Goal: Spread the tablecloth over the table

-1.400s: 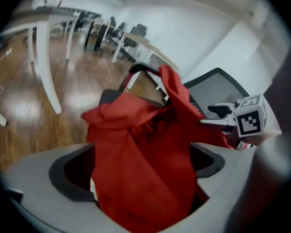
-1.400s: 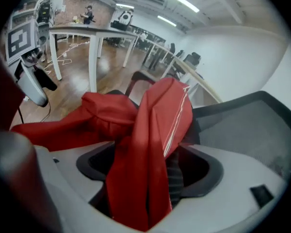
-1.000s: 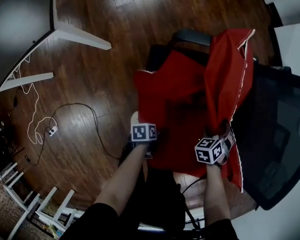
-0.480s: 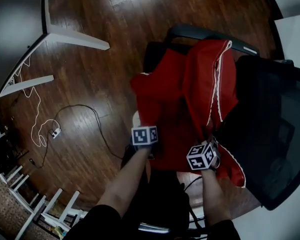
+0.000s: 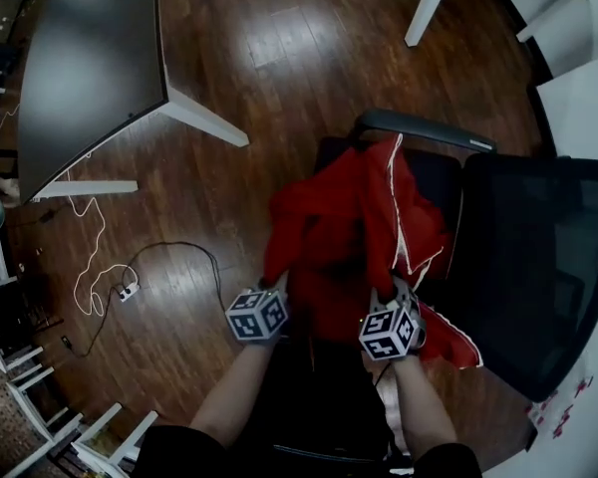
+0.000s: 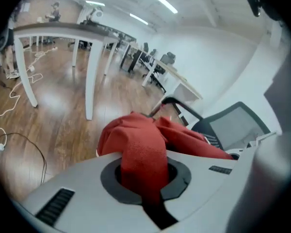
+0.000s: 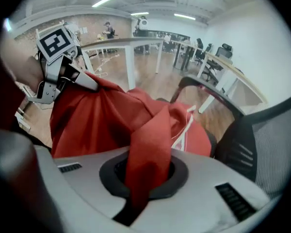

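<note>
Confirm grip first: find the left gripper (image 5: 276,285) just drawn tightly shut on a bunched fold of the red tablecloth (image 5: 344,217), and the right gripper (image 5: 387,295) likewise pinched fully shut on a second fold, both just in front of the office chair (image 5: 538,267). Locate the rest of the cloth heaped on the chair seat, partly raised, nowhere near the dark counter (image 5: 90,68), which stands well apart from the chair. Expect snagging on the chair armrest (image 5: 424,130) during lifting. Expect slippage and a lopsided spread from grips taken on bunched folds, probably not on corners. Consult the head view for chair-to-counter spacing. Consult each gripper view for fabric wedged between closed jaws, unreadable from above. Use the right gripper view for the left gripper's hold seen side-on.
</note>
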